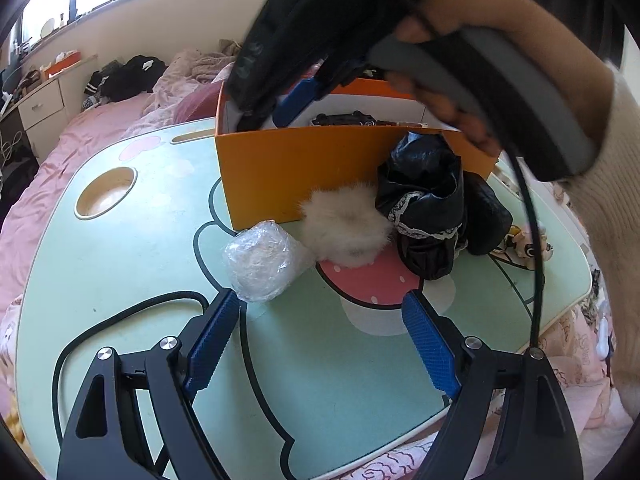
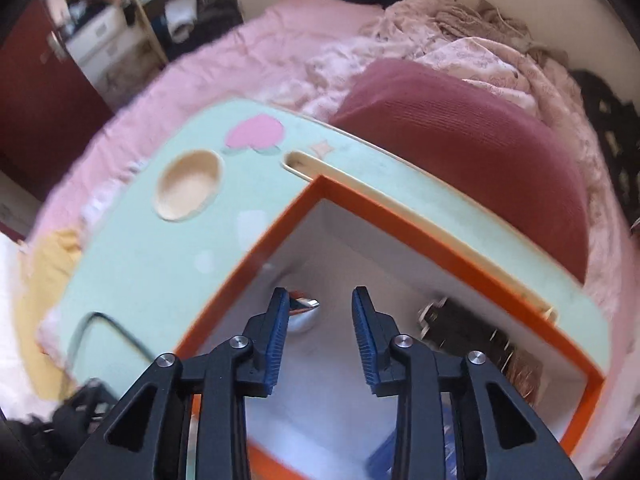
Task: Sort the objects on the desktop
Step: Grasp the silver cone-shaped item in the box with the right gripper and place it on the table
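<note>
My left gripper [image 1: 322,312] is open and empty, low over the green lap table [image 1: 120,248]. Just ahead lie a clear plastic-wrapped ball [image 1: 262,266], a cream fluffy pompom [image 1: 346,228] and a black lace-trimmed bundle [image 1: 430,208], all in front of the orange box [image 1: 296,168]. My right gripper [image 2: 320,300] is open and empty, pointing down into the orange box [image 2: 400,216]; in the left wrist view it [image 1: 298,98] hangs over the box's left end. Inside the box lie a small shiny object [image 2: 302,304] and a dark patterned item [image 2: 476,340].
The table has a round cup recess [image 1: 105,192] and a slot [image 1: 192,136] at the back left. A small cartoon figure [image 1: 528,246] lies at the right. A black cable [image 1: 120,320] runs across the table. Pink bedding [image 2: 320,40] and a maroon pillow [image 2: 460,140] surround the table.
</note>
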{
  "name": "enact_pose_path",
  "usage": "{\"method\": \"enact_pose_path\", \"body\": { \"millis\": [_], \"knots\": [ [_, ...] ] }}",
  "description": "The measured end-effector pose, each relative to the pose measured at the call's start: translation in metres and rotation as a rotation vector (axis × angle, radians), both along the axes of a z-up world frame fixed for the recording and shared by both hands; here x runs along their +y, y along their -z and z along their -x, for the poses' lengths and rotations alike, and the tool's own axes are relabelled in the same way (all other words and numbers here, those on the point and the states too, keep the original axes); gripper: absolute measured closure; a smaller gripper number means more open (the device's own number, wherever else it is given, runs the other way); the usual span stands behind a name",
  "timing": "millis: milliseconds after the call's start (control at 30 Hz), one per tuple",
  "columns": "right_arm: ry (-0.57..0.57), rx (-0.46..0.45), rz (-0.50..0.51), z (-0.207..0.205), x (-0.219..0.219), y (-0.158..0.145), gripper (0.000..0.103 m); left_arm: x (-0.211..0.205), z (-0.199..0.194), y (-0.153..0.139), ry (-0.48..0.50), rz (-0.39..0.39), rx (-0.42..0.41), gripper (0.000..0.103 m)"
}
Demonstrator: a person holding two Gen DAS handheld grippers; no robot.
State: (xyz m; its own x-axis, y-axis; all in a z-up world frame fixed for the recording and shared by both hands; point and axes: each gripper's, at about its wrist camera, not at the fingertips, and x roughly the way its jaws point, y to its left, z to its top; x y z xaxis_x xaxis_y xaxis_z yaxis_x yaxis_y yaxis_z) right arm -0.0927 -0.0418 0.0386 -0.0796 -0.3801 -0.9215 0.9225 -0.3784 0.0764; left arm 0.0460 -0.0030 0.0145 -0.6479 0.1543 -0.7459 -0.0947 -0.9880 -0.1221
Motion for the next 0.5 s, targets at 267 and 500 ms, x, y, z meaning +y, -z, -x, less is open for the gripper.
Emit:
{"method": "enact_pose_path", "body": {
  "millis": [267, 500],
  "knots": [
    [-0.027, -0.004, -0.095, -0.002, -0.013, 0.025, 0.074, 0.004, -0.002, 0.000, 0.012, 0.006, 0.002, 0.019],
    [0.113, 0.018, 0.173, 0.012, 0.043, -0.023, 0.074, 0.009, -0.006, -0.001, 0.012, -0.010, 0.008, 0.019]
  ]
}}
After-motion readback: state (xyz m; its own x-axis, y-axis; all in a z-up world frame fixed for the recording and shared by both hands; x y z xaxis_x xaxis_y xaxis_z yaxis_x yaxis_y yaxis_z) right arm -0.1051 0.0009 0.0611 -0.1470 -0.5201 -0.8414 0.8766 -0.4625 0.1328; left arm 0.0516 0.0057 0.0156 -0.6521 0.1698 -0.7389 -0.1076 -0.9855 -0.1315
